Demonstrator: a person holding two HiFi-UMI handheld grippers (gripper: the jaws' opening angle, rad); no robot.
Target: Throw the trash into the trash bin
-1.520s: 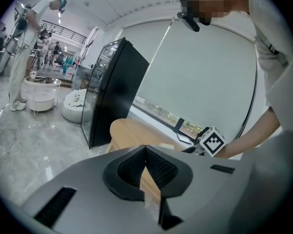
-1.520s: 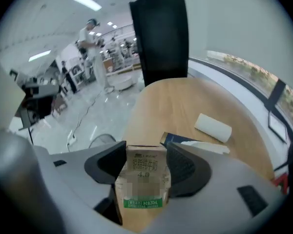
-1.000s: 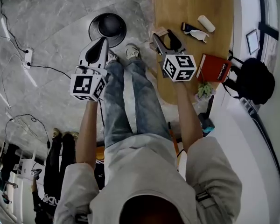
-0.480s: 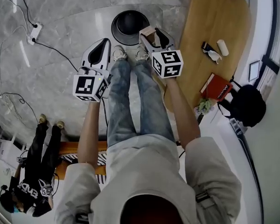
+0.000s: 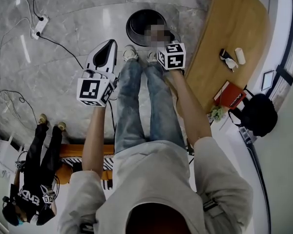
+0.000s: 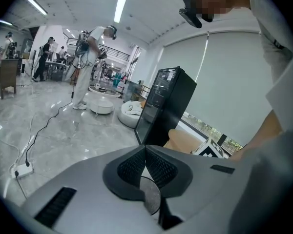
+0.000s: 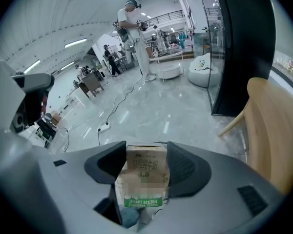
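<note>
Got a small milk carton clamped upright between the jaws of the right gripper, poked out over the near edge of the round black trash bin on the grey floor, just past the shoes. Left gripper-wise, got it pinched fully closed on nothing, hanging left of the bin and clear of it. Also spotting a wooden table off to the right with a red book on it.
</note>
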